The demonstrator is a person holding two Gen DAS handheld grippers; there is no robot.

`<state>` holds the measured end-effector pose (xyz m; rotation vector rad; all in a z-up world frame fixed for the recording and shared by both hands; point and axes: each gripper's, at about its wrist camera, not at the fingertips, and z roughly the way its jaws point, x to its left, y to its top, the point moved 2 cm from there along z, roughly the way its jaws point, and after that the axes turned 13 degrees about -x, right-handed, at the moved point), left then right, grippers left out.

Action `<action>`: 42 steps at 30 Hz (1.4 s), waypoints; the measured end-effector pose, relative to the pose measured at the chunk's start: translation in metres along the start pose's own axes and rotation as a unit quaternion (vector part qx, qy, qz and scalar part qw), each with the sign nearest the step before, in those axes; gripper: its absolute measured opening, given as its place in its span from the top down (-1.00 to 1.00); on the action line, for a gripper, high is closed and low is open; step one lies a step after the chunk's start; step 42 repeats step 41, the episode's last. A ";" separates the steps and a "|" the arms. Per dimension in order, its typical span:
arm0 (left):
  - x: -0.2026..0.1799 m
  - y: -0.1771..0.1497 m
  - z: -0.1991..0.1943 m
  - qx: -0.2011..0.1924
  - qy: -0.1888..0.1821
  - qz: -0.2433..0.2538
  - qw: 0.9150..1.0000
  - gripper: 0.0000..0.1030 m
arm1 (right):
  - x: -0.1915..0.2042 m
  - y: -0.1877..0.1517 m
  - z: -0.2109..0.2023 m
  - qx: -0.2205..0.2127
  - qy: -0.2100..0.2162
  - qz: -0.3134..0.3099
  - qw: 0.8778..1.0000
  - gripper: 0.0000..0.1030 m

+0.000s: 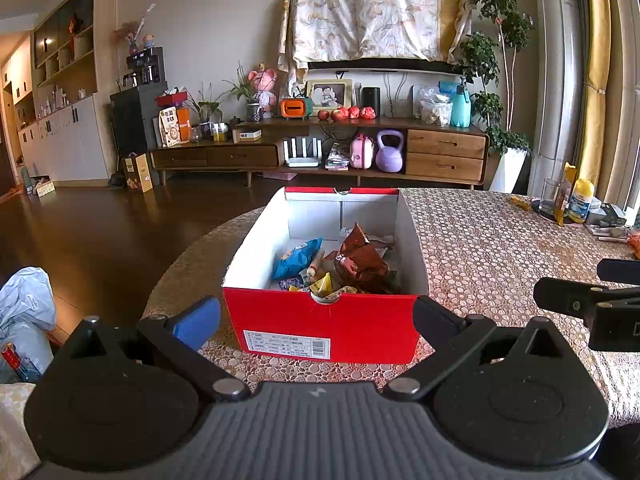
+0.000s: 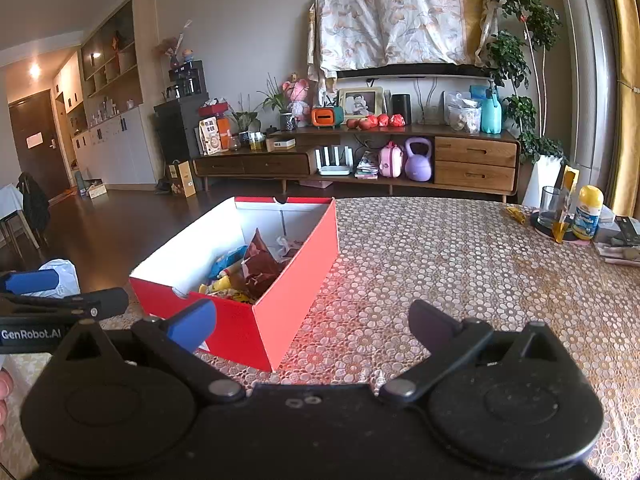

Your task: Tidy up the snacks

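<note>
A living room with a dark wood floor and a long low wooden cabinet along the far wall forms the background; the work surface is a table (image 2: 460, 264) covered in a beige floral-patterned cloth.

1. Left gripper (image 1: 316, 320): I read its jaws as spread wide, with nothing between them. The blue pad and the black pad stand on either side of the near end wall of the red shoebox (image 1: 326, 328). Whether the pads touch the box I cannot tell.
2. Right gripper (image 2: 312, 326): its jaws are likewise spread and empty. The shoebox sits ahead and to the left of it; bare tablecloth lies directly ahead.
3. Snacks: all visible ones lie inside the open box, directly ahead of the left gripper. I identify a blue bag (image 1: 296, 258), a crumpled brown foil bag (image 1: 360, 260) and small yellow wrappers (image 1: 322, 286) at the near wall.
4. Far right of both grippers, well apart, stand a clear glass (image 2: 551, 204) and a yellow-capped bottle (image 2: 587, 212) at the table edge.
5. To the left, off the table, lies a light blue plastic bag (image 1: 26, 304).
</note>
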<state>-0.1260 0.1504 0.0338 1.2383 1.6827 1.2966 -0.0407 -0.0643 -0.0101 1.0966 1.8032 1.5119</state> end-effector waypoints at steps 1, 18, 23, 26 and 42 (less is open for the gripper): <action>0.000 0.000 0.000 0.000 0.000 0.000 1.000 -1.00 | 0.000 0.000 0.000 0.000 0.000 0.000 1.000 -1.00; 0.000 0.001 0.000 -0.001 -0.001 0.001 1.000 -1.00 | -0.002 -0.001 -0.001 -0.002 -0.001 0.001 1.000 -1.00; 0.000 0.001 -0.001 -0.002 -0.002 0.002 1.000 -1.00 | -0.003 0.000 -0.001 -0.003 -0.002 0.001 1.000 -1.00; 0.000 0.003 -0.003 -0.002 -0.002 0.001 1.000 -1.00 | -0.004 0.001 -0.002 -0.002 -0.003 0.001 1.000 -1.00; -0.003 0.007 -0.008 -0.006 -0.002 0.003 1.000 -1.00 | -0.004 0.002 -0.007 -0.006 -0.005 0.003 1.000 -1.00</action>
